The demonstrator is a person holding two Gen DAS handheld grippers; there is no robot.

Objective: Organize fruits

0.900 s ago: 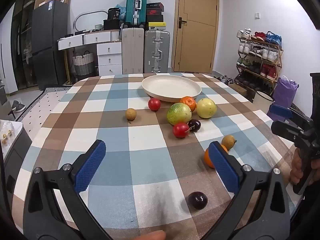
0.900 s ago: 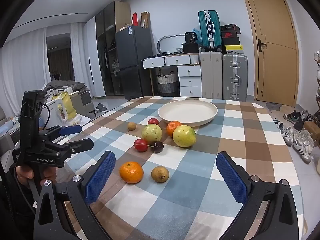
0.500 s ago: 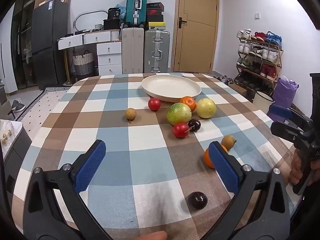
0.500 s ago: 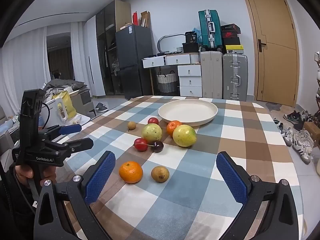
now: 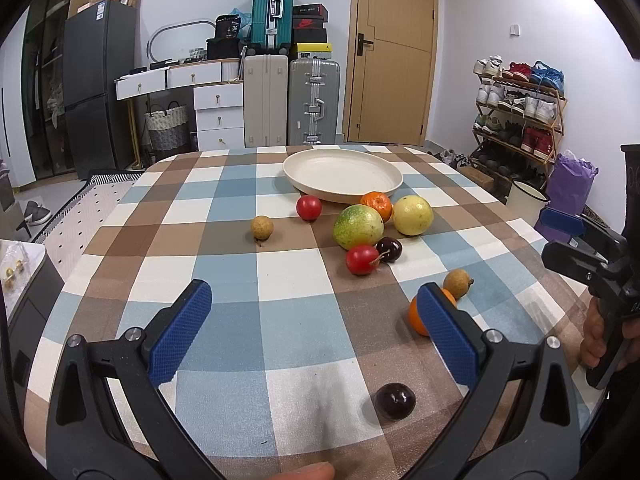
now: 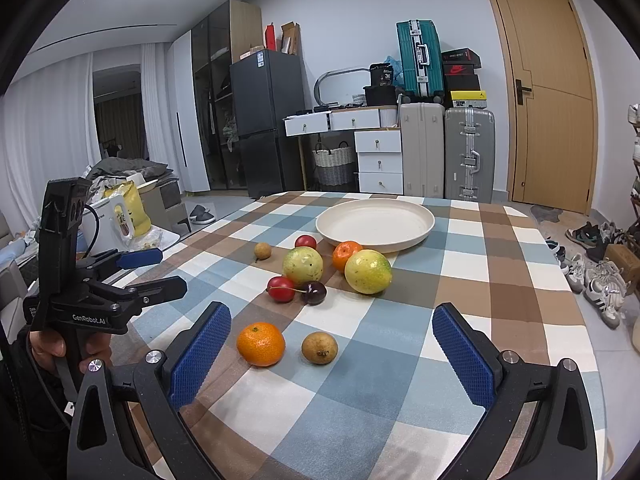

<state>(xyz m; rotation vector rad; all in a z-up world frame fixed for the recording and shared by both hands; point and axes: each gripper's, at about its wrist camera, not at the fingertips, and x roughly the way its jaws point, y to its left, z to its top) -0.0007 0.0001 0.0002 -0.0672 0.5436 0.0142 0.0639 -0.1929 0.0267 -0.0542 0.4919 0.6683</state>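
Both tongs hang spread wide above the near edge of the checked tablecloth [image 6: 460, 248], nothing between their blue pads. Pointing slightly downward, the left gripper [image 5: 316, 328] frames bare cloth, with a dark cherry [image 5: 395, 401] lying close to its right finger and an orange [image 5: 418, 316] half hidden behind that same pad. Just beyond the orange sits a small brown longan [image 5: 458, 282]. Seen from the other side, the right gripper [image 6: 334, 344] has that orange [image 6: 261, 343] and longan [image 6: 319, 347] lying side by side, apart, just past its fingertips.

Farther in, a cluster blocks the straight line to the cream plate [image 6: 416, 226], which holds nothing: a green-yellow round fruit [image 6: 303, 266], a yellow one [image 6: 368, 271], a mandarin [image 6: 347, 254] tucked between them close against the plate's rim, and in front a red cherry [image 6: 281, 289] and a dark one [image 6: 314, 293] near each other. A red fruit [image 5: 309, 208] and another longan [image 5: 262, 227] lie off to the left, separate.

Behind the table stand suitcases [image 5: 314, 100], a white drawer unit [image 5: 219, 114], a dark fridge [image 5: 100, 80] and a wooden door [image 5: 394, 52]; a shoe rack [image 5: 516, 108] lines the right wall.
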